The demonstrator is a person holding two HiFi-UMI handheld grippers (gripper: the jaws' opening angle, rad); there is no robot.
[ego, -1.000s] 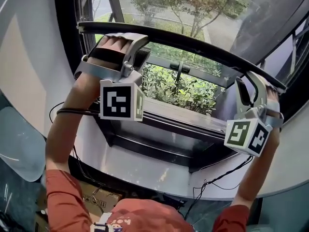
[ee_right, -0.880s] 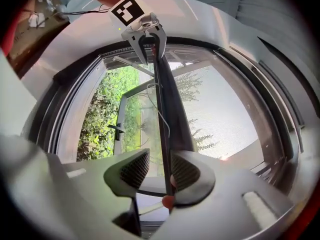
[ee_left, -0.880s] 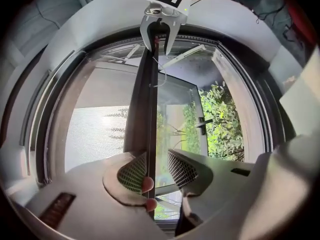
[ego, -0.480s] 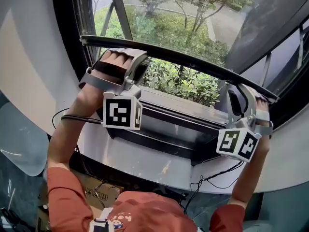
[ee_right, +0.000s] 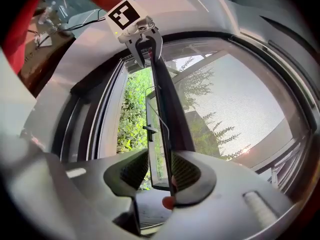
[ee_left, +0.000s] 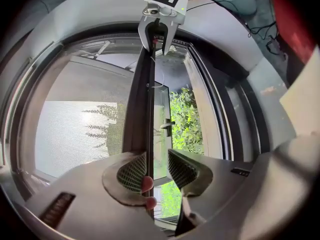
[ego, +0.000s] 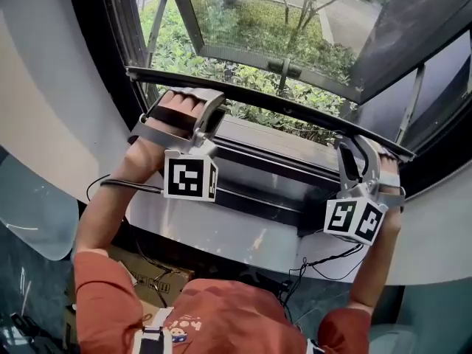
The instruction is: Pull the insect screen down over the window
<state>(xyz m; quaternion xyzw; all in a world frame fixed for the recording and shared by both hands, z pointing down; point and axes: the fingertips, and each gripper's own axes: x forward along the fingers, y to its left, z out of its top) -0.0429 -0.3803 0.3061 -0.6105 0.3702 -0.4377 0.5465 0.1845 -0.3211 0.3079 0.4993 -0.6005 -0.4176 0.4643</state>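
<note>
While one screen bar crosses both, left tongs gape; right tongs too.

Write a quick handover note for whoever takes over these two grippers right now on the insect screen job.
Left gripper: jaws apart, pull bar between them near its left end, not clamped.
Right gripper: the same, near the bar's right end.
Insect screen: drawn most of the way down; a gap shows between the bar and the lower window frame.
Left to do: bring the bar down evenly to the frame.
</note>
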